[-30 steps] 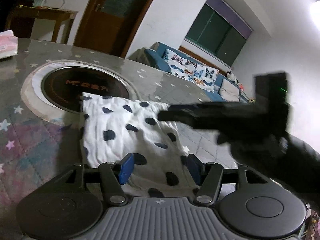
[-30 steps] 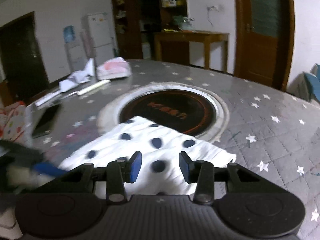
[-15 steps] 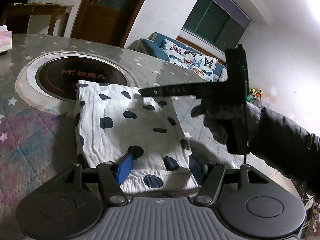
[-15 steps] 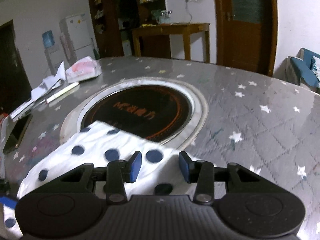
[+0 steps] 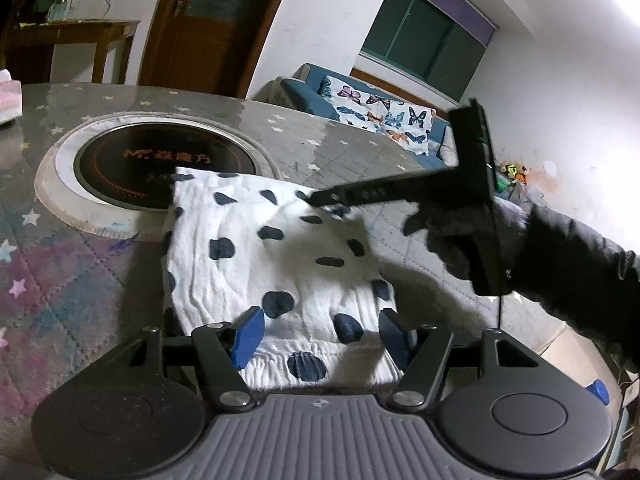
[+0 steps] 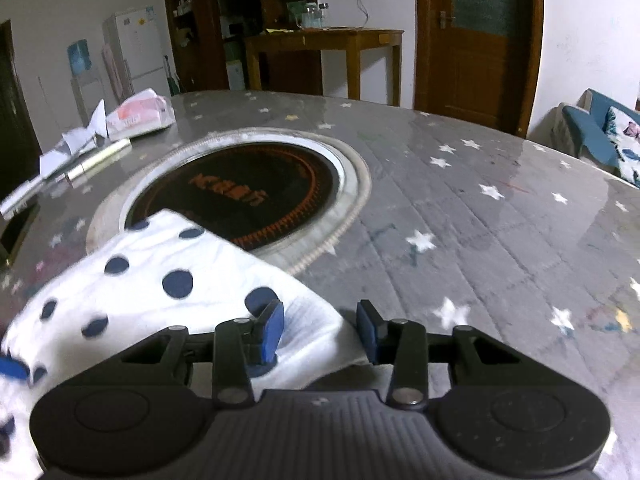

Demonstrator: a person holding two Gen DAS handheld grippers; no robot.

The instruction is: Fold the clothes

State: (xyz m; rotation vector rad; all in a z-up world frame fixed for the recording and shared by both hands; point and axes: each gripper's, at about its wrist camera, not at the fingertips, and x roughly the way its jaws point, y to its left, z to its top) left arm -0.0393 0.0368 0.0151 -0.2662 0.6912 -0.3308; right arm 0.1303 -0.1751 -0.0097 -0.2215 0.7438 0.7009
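A: Nearest: left gripper [image 5: 320,336], blue pads spread wide, gripping nothing, straddling the near hem of the white navy-dotted folded cotton garment [image 5: 276,264].
B: Right gripper [image 6: 320,330]?
A: Spread too, nothing pinched; poised over the garment's corner, which sits just inside the left pad.
B: Garment's place?
A: Flat on the grey star-print quilted table [image 6: 500,232], far corner overlapping the round black inset hotplate [image 5: 160,160].
B: Hazards?
A: Likely: pinching only the top layer, undoing the fold; dragging cloth further onto the hotplate.
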